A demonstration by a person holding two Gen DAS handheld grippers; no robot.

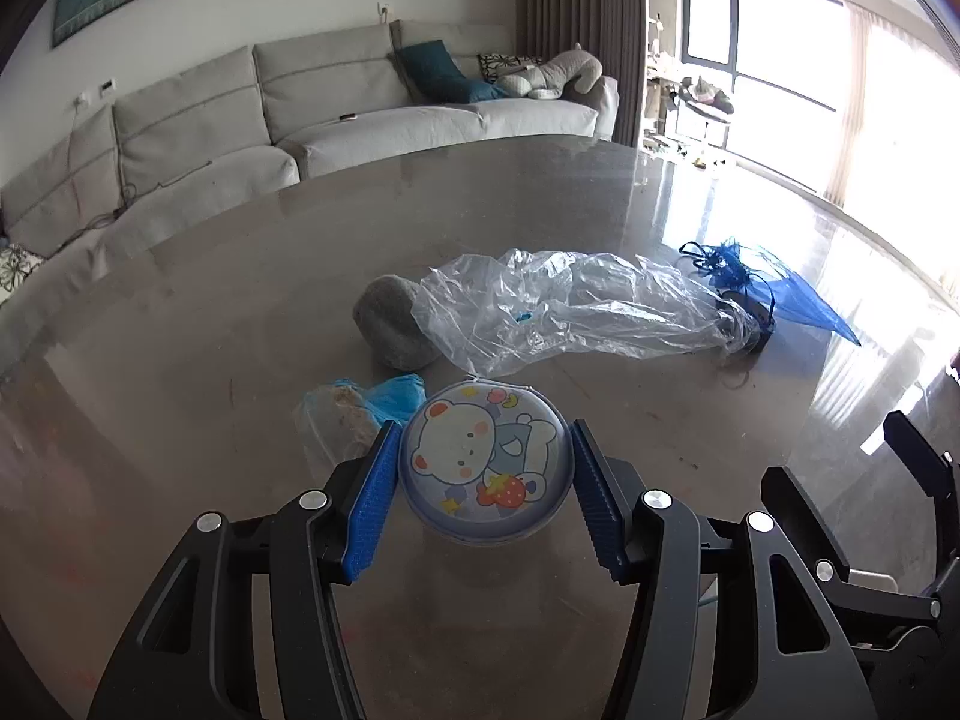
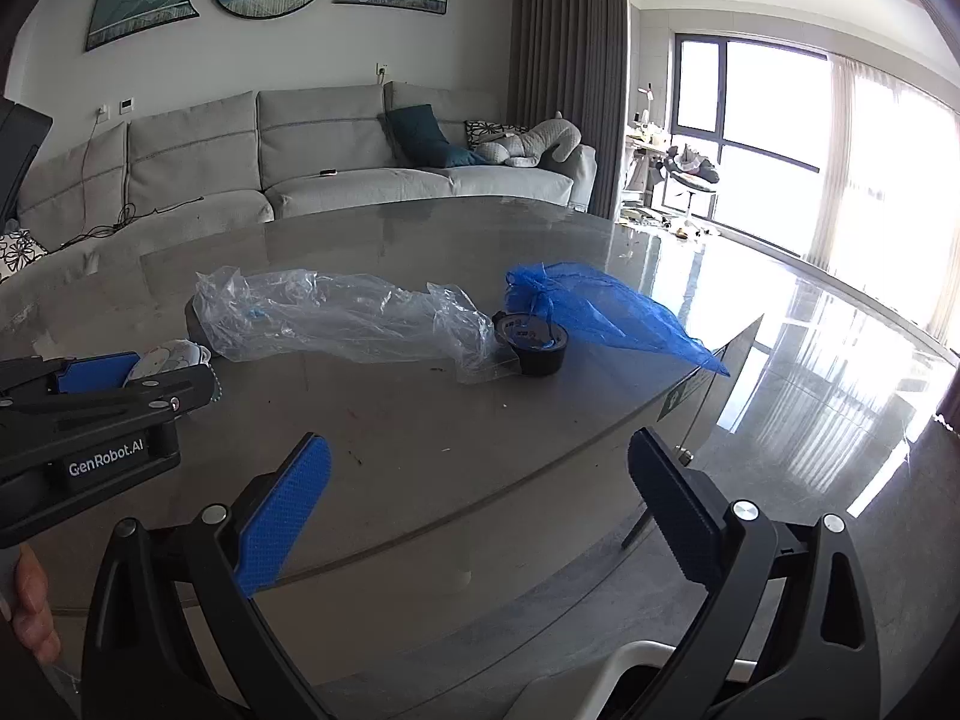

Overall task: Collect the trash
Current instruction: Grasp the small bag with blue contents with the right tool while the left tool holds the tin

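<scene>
left fingers (image 1: 486, 474): clamp round bear case (image 1: 485, 462), seemingly lifted | right fingers (image 2: 474, 510): wide, empty

The left gripper (image 1: 486, 468) points forward and down. Its two blue pads (image 1: 372, 498) press on both sides of a round bear tin (image 1: 486, 468), so its jaws hold it. The right gripper (image 2: 474, 510) also tilts down, its jaws wide apart with nothing between them. A person's fingers (image 2: 30, 612) show at the left edge.
</scene>
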